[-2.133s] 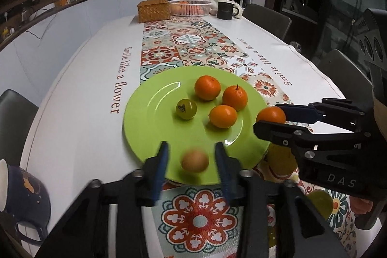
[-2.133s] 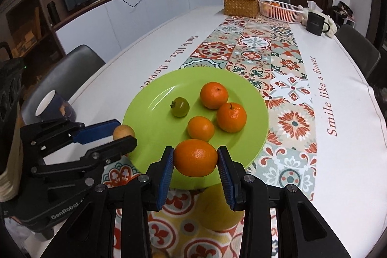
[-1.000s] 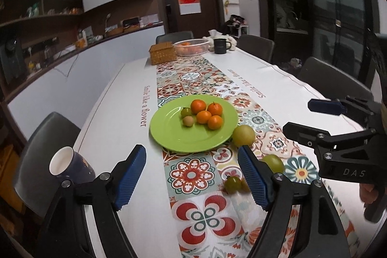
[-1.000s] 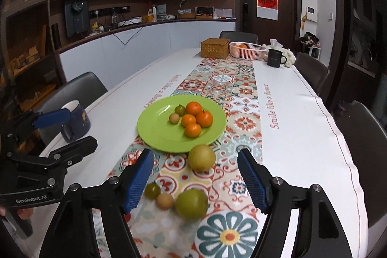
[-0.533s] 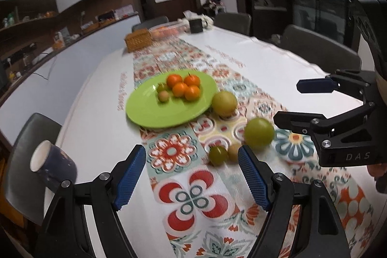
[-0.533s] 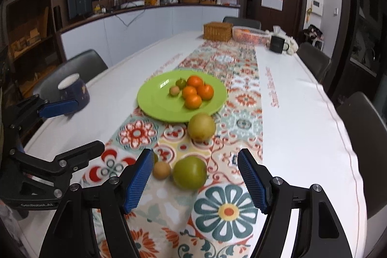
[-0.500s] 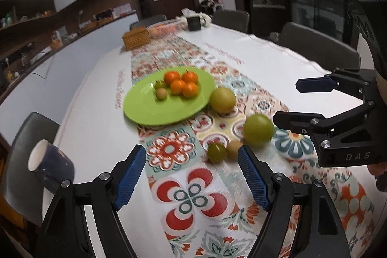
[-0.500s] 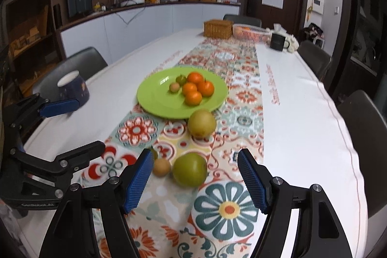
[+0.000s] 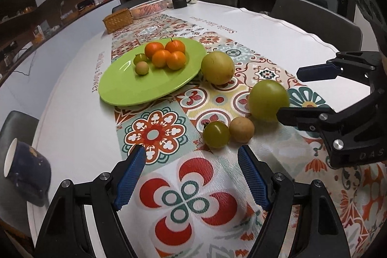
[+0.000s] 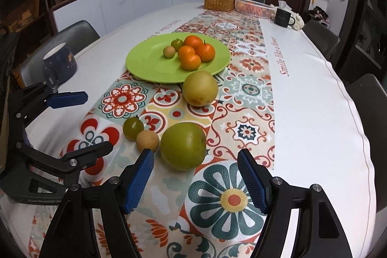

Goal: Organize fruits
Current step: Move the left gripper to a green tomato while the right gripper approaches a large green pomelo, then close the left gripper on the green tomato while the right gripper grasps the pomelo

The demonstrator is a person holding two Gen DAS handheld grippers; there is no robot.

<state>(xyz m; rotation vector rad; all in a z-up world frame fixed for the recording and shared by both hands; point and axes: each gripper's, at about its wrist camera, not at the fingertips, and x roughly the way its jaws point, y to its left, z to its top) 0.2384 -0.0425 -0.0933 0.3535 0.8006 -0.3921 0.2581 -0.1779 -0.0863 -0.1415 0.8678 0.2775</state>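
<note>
A green plate (image 9: pixel 125 91) (image 10: pixel 147 64) holds several oranges (image 9: pixel 165 56) (image 10: pixel 193 52), a small green fruit and a small tan fruit. On the patterned runner lie a yellow pear (image 9: pixel 217 67) (image 10: pixel 200 88), a large green apple (image 9: pixel 268 100) (image 10: pixel 183 146), a small green tomato (image 9: pixel 216 134) (image 10: pixel 133 128) and a small tan fruit (image 9: pixel 241 129) (image 10: pixel 147 140). My left gripper (image 9: pixel 192 173) is open and empty, just short of the tomato and tan fruit. My right gripper (image 10: pixel 195 179) is open and empty, just short of the green apple.
A dark blue mug (image 9: pixel 26 168) (image 10: pixel 60 63) stands at the table's left edge. A wicker box (image 10: pixel 219 1), a pink basket (image 10: pixel 252 7) and a dark mug (image 10: pixel 282 17) stand at the far end. Chairs surround the table.
Both grippers let go of their fruit over the plate, opened wide and drew back. Since half a second ago both have moved lower and closer to the loose fruits on the runner.
</note>
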